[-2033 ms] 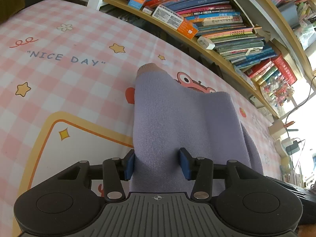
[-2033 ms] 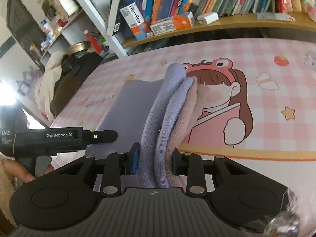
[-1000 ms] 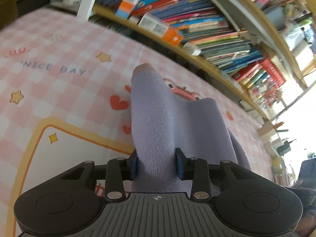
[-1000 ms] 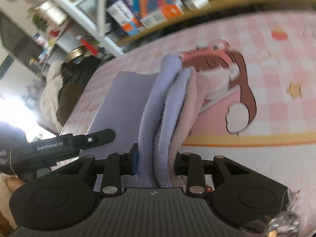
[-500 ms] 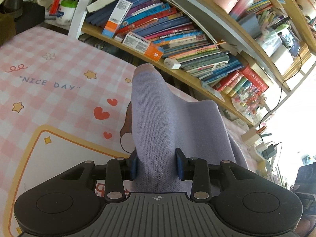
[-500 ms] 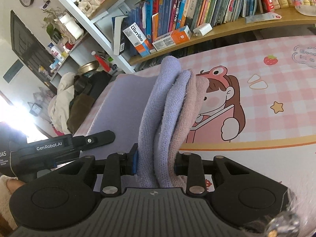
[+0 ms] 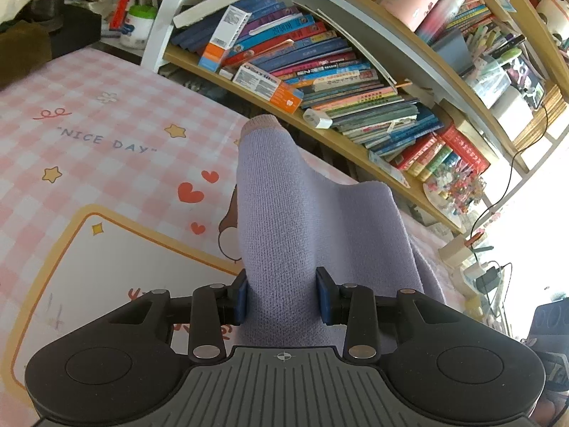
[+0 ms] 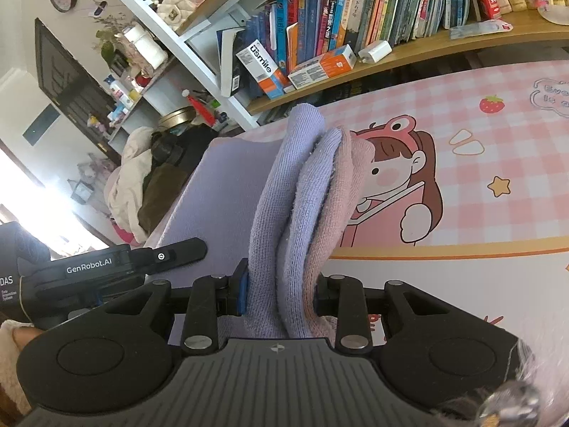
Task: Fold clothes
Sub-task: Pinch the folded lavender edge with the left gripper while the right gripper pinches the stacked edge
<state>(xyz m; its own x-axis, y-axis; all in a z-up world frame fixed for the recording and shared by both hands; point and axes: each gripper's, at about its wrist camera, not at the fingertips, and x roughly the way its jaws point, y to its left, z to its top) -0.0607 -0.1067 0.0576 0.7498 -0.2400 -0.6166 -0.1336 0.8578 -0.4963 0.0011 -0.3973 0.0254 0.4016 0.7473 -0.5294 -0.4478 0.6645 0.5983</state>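
Both grippers clamp the same lilac garment [image 7: 313, 220] and hold it up off the pink checked mat [image 7: 106, 149]: the left gripper [image 7: 282, 295] has its blue pads pressed into a thick single fold whose pink cuff [image 7: 261, 121] points toward the bookshelf [image 7: 320, 71], while the right gripper [image 8: 279, 293] pinches a bunch of several layers, lilac on one side and pink [image 8: 350, 174] on the other. Between the two grips the cloth stretches as a smooth sheet, and in the right wrist view the left gripper's black body sits just beside that sheet, over the mat's cartoon girl [image 8: 402, 174].
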